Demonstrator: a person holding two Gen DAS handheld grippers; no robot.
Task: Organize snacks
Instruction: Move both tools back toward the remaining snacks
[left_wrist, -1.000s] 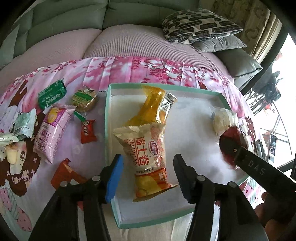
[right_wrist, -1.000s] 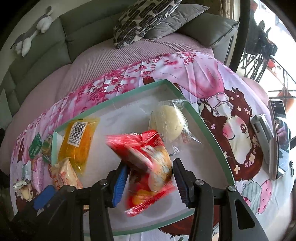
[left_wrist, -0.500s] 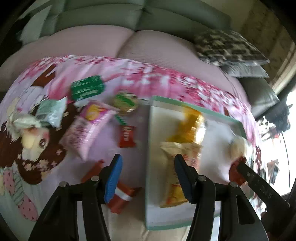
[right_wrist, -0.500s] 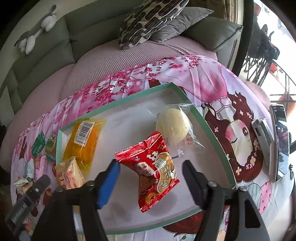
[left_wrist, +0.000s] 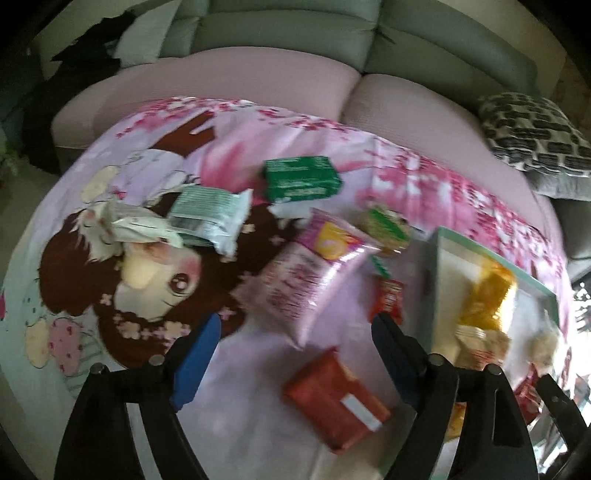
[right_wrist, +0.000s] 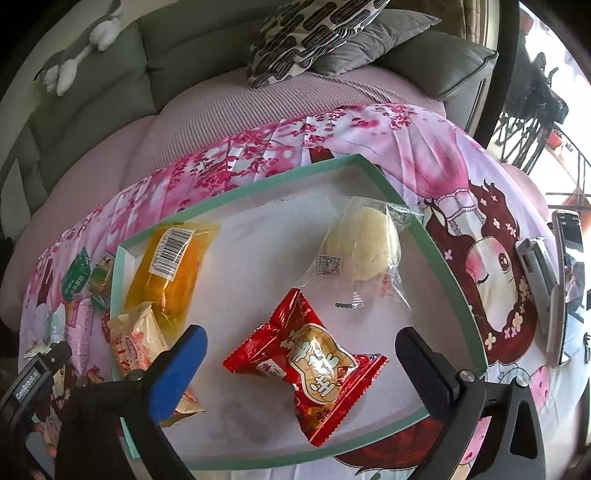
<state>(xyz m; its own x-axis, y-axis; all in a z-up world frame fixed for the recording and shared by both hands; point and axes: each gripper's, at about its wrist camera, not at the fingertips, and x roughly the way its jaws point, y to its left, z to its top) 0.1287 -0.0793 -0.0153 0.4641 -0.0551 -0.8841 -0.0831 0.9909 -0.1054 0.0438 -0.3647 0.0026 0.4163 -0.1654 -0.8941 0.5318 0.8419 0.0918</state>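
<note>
Lying loose at the far left on the pink printed cloth (left_wrist: 240, 122): a white crumpled wrapper (left_wrist: 136, 225) touching a pale green pack (left_wrist: 208, 214), with a dark green box (left_wrist: 301, 179) just beyond them. Nearer the middle, a pink bag (left_wrist: 306, 273), a small green-and-yellow sweet (left_wrist: 388, 225) at its upper corner, a little red sachet (left_wrist: 388, 299) beside it. Hung above the cloth, left gripper (left_wrist: 293, 334), jaws just widened and now well apart, nothing pressed between the pads; a flat orange-red packet (left_wrist: 332, 398) lay below and between the fingers, blurred. Further right, seen from the right wrist, a shallow white tray with a mint-green rim (right_wrist: 236, 194) on the same cloth. Inside it, from the left: a beige bun pack (right_wrist: 138, 336) at the near left edge, overlapping a yellow pack (right_wrist: 170, 273) showing a barcode; then a red snack bag (right_wrist: 314, 362) flat on the tray floor, released, between the fingers of the right gripper (right_wrist: 301, 352) but clear of both pads, jaws just spread to their widest; then a pale round bun in clear wrap (right_wrist: 364, 251) toward the far right side. Outside the tray at the far right, a silver device (right_wrist: 537, 266) and a phone (right_wrist: 570, 280) side by side on the cloth.
</note>
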